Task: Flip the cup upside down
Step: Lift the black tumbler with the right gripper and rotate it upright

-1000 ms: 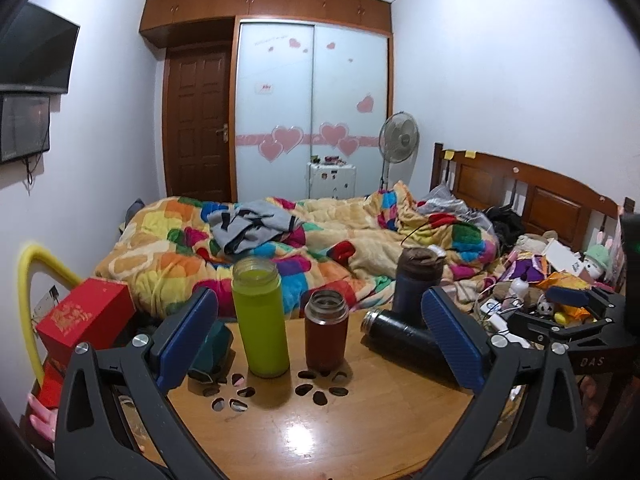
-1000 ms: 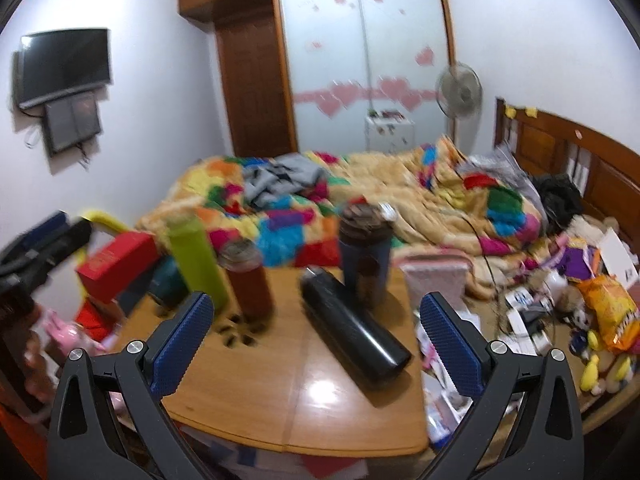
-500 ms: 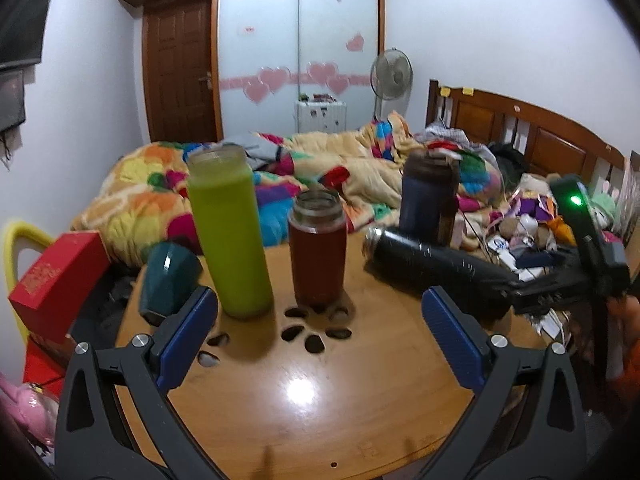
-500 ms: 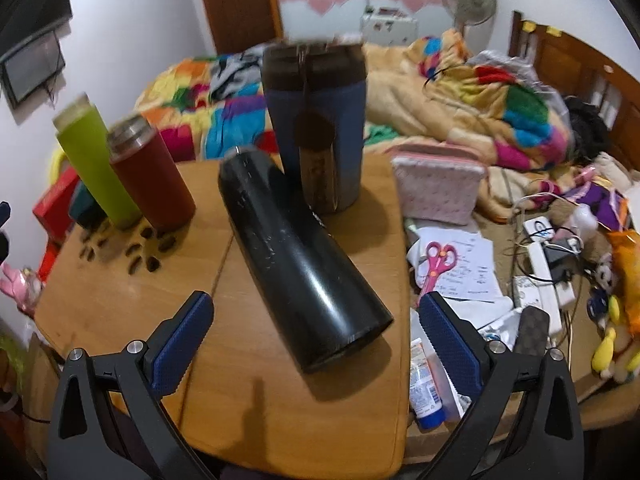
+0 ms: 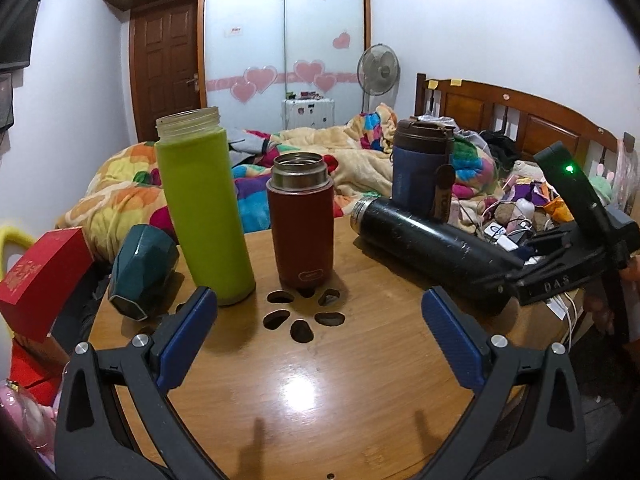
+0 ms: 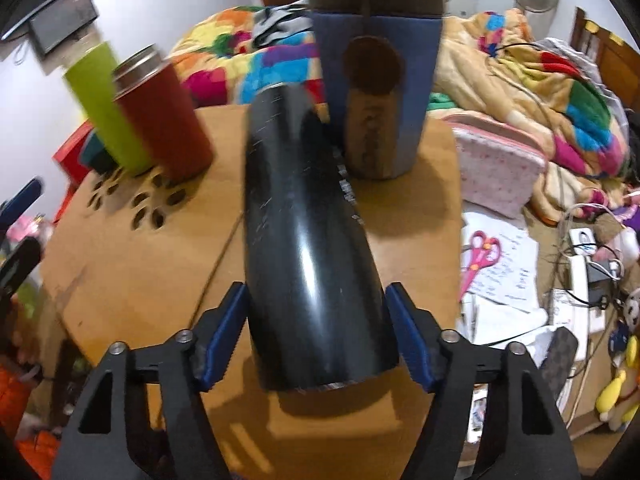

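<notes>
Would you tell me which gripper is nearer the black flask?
Right. The right gripper straddles the base end of the black flask; the left gripper hangs open, apart, facing the red cup.

The round table (image 5: 328, 392) at the bottom of the left wrist view is varnished wood, glossy enough to carry a bright glare spot. Lying on it, the black flask (image 6: 308, 248) in the middle of the right wrist view has a smooth, shiny coat flecked with small scratches, and a bare metal rim at its mouth. The red cup (image 5: 301, 220) looks matt, with a brushed metal collar. The green bottle (image 5: 202, 208) at centre left seems matt plastic with a translucent threaded neck. The teal cup (image 5: 140, 270) has a faceted, glazed-looking surface. The bedding (image 5: 360, 160) behind is soft cloth.
</notes>
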The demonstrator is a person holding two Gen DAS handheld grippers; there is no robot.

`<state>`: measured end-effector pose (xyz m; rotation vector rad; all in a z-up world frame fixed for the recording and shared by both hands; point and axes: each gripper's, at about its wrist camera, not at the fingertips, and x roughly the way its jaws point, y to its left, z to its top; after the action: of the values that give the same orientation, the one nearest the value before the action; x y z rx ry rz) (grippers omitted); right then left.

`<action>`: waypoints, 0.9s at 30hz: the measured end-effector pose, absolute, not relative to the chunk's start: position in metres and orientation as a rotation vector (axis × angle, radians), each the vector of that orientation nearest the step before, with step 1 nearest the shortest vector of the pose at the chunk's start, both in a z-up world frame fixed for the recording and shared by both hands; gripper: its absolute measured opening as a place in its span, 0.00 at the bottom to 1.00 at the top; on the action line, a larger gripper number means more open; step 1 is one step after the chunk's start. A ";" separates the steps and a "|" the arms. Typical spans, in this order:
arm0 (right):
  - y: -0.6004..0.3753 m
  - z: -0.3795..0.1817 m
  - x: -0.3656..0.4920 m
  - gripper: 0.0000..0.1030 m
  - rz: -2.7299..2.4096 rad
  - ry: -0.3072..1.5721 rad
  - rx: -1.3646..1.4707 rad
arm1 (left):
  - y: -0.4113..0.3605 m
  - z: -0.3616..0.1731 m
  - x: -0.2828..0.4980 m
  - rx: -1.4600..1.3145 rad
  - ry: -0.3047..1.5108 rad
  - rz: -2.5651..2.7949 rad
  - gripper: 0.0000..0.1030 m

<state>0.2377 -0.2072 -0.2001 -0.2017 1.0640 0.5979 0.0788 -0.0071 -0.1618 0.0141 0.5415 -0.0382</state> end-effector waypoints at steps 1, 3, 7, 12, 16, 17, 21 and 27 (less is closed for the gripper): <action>-0.204 -0.200 0.232 0.60 0.615 1.068 -0.208 | -0.009 -0.164 0.078 0.020 0.531 -0.043 1.00; -0.198 -0.199 0.224 0.59 0.619 1.073 -0.217 | -0.011 -0.166 0.078 0.031 0.527 -0.044 1.00; -0.194 -0.198 0.206 0.59 0.617 1.104 -0.202 | -0.018 -0.172 0.077 0.056 0.528 -0.059 1.00; -0.197 -0.179 0.181 0.59 0.591 1.084 -0.210 | -0.026 -0.175 0.075 0.078 0.526 -0.089 1.00; -0.203 -0.150 0.170 0.59 0.584 1.028 -0.198 | -0.037 -0.176 0.075 0.096 0.523 -0.140 1.00; -0.203 -0.143 0.168 0.59 0.582 1.012 -0.199 | -0.040 -0.176 0.075 0.101 0.520 -0.154 1.00; -0.196 -0.118 0.159 0.59 0.593 0.950 -0.227 | -0.054 -0.177 0.076 0.133 0.502 -0.199 1.00; -0.178 -0.104 0.145 0.59 0.667 0.912 -0.298 | -0.070 -0.178 0.074 0.185 0.472 -0.228 1.00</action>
<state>0.1446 -0.1776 -0.1039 -0.2976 0.9115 0.6670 0.0740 -0.0697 -0.1776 0.1851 0.4720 -0.2277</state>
